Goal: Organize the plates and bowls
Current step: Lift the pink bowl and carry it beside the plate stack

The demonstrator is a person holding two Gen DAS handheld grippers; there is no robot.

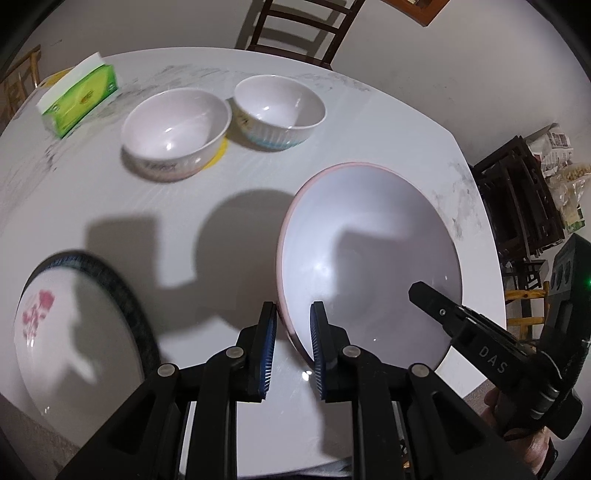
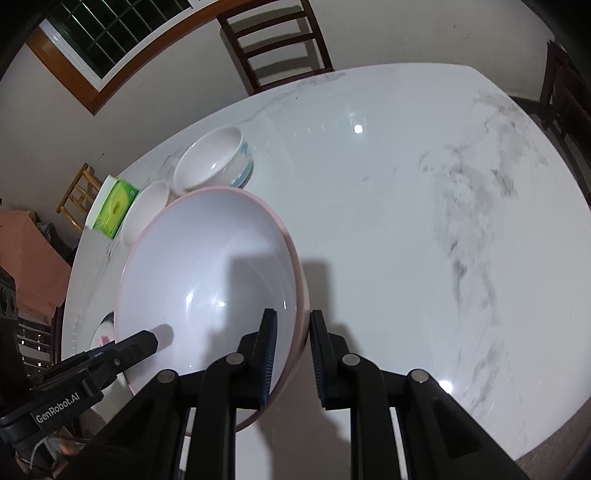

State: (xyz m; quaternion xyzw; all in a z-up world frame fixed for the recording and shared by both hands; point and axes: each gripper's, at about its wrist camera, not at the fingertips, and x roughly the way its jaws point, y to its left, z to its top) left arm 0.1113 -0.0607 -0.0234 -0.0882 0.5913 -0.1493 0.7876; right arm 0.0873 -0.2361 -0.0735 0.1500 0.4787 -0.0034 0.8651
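A large pink-rimmed white bowl (image 1: 369,254) is held tilted above the table between both grippers. My left gripper (image 1: 293,343) is shut on its left rim. My right gripper (image 2: 293,350) is shut on its right rim; the bowl also shows in the right wrist view (image 2: 207,280). The right gripper's finger shows in the left wrist view (image 1: 439,306), and the left gripper's finger shows in the right wrist view (image 2: 129,347). Two small white bowls (image 1: 177,129) (image 1: 280,110) stand at the far side. A flowered plate with a dark rim (image 1: 77,332) lies at the near left.
The white marble table (image 1: 221,206) carries a green tissue box (image 1: 79,98) at the far left. A dark wooden chair (image 1: 303,26) stands behind the table. Dark stacked furniture (image 1: 517,199) stands to the right. The table's right half (image 2: 424,221) shows only grey veining.
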